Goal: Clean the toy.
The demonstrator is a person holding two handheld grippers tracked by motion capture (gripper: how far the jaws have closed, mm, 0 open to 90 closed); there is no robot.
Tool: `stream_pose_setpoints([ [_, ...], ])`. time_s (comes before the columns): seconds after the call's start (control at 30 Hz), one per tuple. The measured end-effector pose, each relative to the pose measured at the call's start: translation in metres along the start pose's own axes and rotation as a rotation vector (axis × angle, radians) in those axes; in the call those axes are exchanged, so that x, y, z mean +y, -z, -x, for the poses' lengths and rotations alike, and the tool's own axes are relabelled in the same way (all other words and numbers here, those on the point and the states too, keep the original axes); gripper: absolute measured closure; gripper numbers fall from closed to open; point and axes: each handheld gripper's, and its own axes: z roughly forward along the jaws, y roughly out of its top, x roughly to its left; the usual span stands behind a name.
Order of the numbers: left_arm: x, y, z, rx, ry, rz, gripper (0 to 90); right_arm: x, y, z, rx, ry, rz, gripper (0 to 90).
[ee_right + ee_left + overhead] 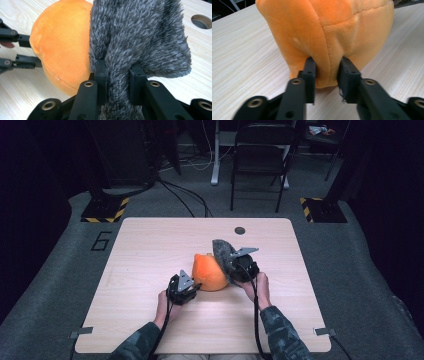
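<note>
Left gripper (326, 75) pinching orange plush (329, 32); floor marking "6" (101, 240).

A recording studio or lab, dark around its edges.
A pale wooden table (150, 245) stands on grey carpet (60, 270), with hazard-striped stand bases (105, 210), trailing cables (187, 195) and a folding chair (260, 160) behind.

Overhead camera faces forward; both tongs cameras close on orange plush (209, 272).
</note>
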Motion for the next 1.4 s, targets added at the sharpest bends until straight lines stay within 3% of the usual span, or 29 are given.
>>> stream_pose_setpoints([
  [0.13,0.002,0.003,-0.004,-0.026,0.028,0.009,77.5,0.007,0.012,-0.003,0.003,0.004,0.033,73.3],
  [0.2,0.005,0.005,-0.004,-0.034,0.024,0.007,78.7,0.013,0.02,-0.008,0.034,0.014,0.057,73.3],
  [0.27,0.007,0.008,-0.002,-0.056,0.041,0.015,79.3,0.022,0.032,-0.023,0.071,0.043,0.102,73.3],
  [0.37,0.012,0.012,0.0,-0.082,0.056,0.017,79.3,0.026,0.035,-0.035,0.092,0.067,0.117,73.2],
  [0.47,0.013,0.013,0.002,-0.091,0.056,0.016,79.3,0.027,0.03,-0.048,0.113,0.097,0.099,72.9],
  [0.57,0.011,0.01,0.001,-0.091,0.054,0.0,79.1,0.02,0.013,-0.052,0.055,0.138,0.045,72.8],
  [0.67,0.009,0.008,0.0,-0.091,0.047,-0.004,78.5,0.014,0.003,-0.045,0.036,0.133,0.03,72.7],
  [0.8,0.008,0.008,-0.001,-0.094,0.047,-0.004,78.3,0.013,0.004,-0.039,0.021,0.141,0.018,72.6],
  [0.97,0.006,0.008,-0.002,-0.108,0.052,0.0,78.3,0.009,0.002,-0.028,0.036,0.088,-0.01,72.4],
  [1.13,0.006,0.007,-0.003,-0.109,0.051,0.002,78.0,0.007,0.002,-0.021,0.012,0.1,-0.027,72.2],
  [1.27,0.005,0.007,-0.004,-0.11,0.059,0.006,78.0,0.002,0.0,-0.011,0.002,0.047,-0.046,72.1],
  [1.4,0.004,0.007,-0.004,-0.107,0.063,0.007,78.0,-0.002,-0.004,0.0,-0.014,0.024,-0.066,72.1],
])
